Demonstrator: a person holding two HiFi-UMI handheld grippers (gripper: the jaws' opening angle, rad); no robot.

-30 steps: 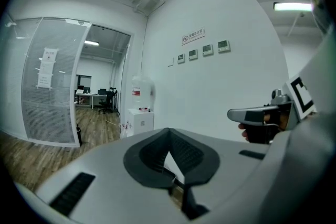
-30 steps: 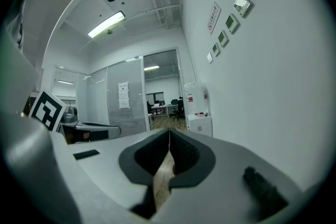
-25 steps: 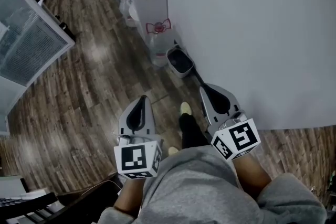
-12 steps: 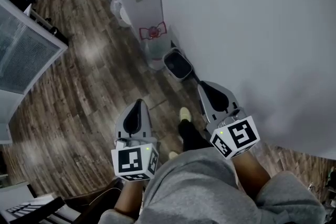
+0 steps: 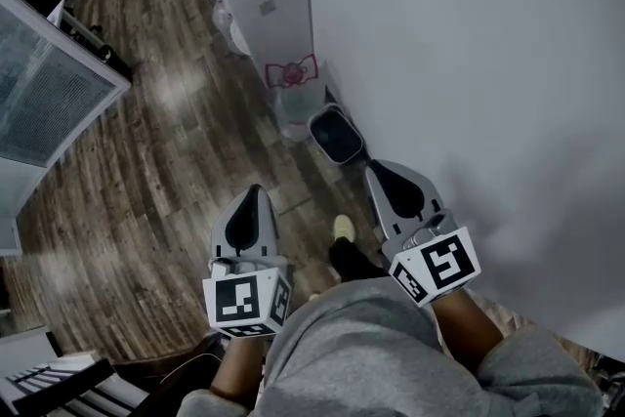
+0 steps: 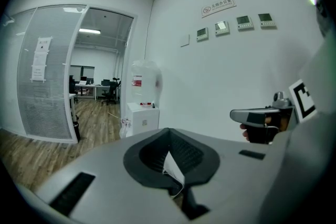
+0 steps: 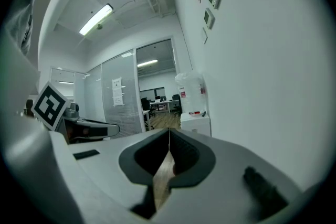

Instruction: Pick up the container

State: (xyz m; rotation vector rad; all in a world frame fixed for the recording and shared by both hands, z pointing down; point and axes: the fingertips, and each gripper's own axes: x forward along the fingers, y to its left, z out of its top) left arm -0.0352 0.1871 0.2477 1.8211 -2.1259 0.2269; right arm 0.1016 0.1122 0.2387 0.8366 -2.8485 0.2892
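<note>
Two claws sit nearest us, held out above our grey sweatshirt [image 5: 381, 347]. The left claw [image 5: 254, 195] has its jaws pressed together on nothing, and the right claw [image 5: 375, 172] is likewise pressed together and empty. Past them a pale shoe [image 5: 344, 228] stands on the wooden floor [image 5: 146, 181]. Farther on, the dark open-topped container [image 5: 335, 134] rests on that floor against the white wall [image 5: 469, 63], just beside the white water dispenser [image 5: 269, 5], well apart from both claws.

Wore loose grey sweatshirt [image 5: 391, 361], black trouser leg [image 5: 352, 259], pale yellow shoe [image 5: 344, 228]. Left grey plastic claw [image 5: 254, 192], right grey plastic claw [image 5: 374, 169]: each bore white black-marked cube [image 5: 244, 300].
</note>
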